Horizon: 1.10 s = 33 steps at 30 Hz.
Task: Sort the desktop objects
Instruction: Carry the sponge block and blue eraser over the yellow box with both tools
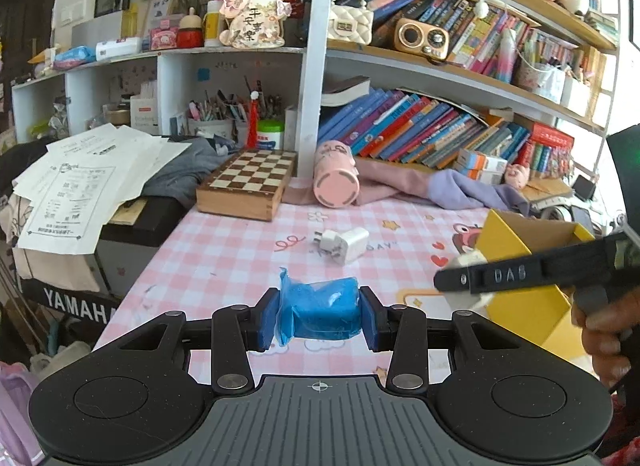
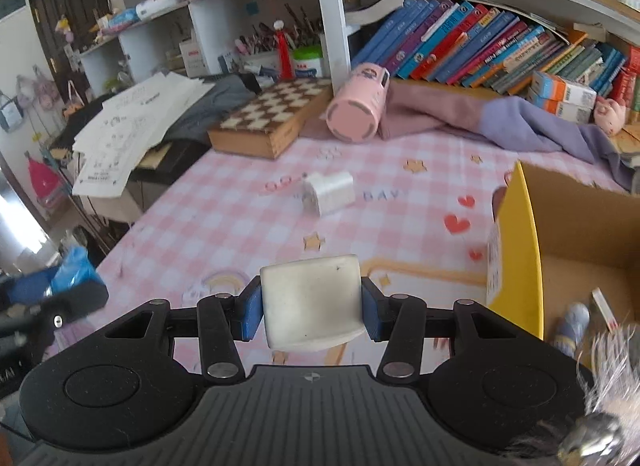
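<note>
- Nearest the lens, left view: the left hand-held gripper [image 1: 319,316] is closed on a blue plastic-wrapped packet [image 1: 320,312], its blue pads [image 1: 267,320] pressing both ends so the soft bundle is carried clear of the tabletop [image 1: 224,250].
- Nearest the lens, right view: the right hand-held gripper [image 2: 312,306] is clamped on a white rounded block [image 2: 314,300], squeezed across its flat sides, probably for a steady carry.
- At the right edge of the tabletop, just beside that block: an open yellow cardboard box [image 2: 520,246] already holding small items, which suggests it is the sorting destination.
- Mid-tabletop: a white charger plug [image 2: 330,191] lies loose on the pink checked cloth, apparently not yet sorted.
- Toward the far edge: a wooden chessboard case [image 1: 250,179] and a toppled pink cup [image 1: 335,177], beside crumpled fabric.
- Beyond: crowded bookshelves [image 1: 420,125] and loose papers at the left.
</note>
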{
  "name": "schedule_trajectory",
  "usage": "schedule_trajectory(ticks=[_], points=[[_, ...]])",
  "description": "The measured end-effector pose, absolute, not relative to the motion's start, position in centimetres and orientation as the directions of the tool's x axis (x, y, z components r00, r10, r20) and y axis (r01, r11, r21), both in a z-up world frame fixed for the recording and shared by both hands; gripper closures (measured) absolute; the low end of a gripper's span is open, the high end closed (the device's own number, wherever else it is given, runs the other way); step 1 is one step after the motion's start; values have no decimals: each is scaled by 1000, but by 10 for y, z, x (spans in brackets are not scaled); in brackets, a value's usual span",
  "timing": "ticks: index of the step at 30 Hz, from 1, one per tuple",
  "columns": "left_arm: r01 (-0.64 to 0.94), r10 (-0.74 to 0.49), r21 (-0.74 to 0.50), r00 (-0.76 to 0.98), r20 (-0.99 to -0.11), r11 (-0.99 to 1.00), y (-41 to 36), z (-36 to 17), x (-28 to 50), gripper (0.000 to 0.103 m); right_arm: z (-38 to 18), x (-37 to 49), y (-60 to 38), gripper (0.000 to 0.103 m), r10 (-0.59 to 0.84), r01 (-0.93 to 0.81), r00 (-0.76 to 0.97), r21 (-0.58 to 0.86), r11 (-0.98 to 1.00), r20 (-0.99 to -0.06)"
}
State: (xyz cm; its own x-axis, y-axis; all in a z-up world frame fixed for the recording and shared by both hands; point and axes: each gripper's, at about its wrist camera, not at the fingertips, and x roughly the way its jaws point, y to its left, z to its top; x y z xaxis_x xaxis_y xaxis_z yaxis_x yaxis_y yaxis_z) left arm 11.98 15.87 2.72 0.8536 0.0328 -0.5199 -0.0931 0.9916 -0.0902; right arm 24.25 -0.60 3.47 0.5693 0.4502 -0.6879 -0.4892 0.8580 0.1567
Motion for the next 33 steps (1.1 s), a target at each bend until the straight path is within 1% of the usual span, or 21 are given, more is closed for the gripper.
schedule_trajectory(ticks=[13, 24, 33], points=[[3, -53, -93, 841, -539, 996, 143, 23, 87, 63, 34, 179, -23, 57, 412, -457, 612, 123, 881, -675], [161, -188, -97, 799, -571, 982, 111, 13, 72, 63, 20, 133, -67, 57, 319, -307, 636, 148, 940, -703], [280, -291, -109, 771, -567, 954, 84, 11, 74, 63, 22, 112, -102, 57, 234, -195, 665, 138, 971, -709]])
